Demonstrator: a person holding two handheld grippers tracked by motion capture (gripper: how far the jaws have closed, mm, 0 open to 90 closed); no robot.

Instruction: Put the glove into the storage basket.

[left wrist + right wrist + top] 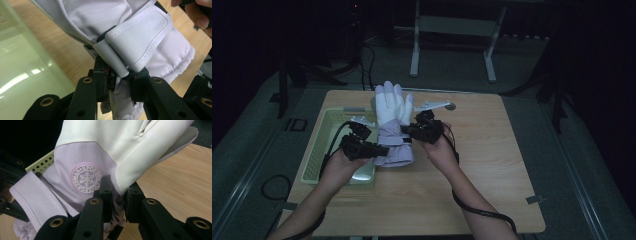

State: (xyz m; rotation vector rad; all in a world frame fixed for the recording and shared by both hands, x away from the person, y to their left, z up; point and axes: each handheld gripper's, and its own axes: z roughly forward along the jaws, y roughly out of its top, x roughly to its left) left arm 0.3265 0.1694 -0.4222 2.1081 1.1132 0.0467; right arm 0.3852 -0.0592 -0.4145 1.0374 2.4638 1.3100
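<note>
While both tools were clenched on the glove, you held it lifted just above the bench. Left tool gripped the cuff by the wrist strap; right tool pinched the fabric beside the snowflake badge. Fingers of the glove pointed away from you, cuff hanging nearest. To do this carry well, I judged you should have kept both grips level and moved the hands together, so the fabric neither stretched nor slipped. Pale green perforated basket sat just left of the glove; its contents could not be made out clearly.
</note>
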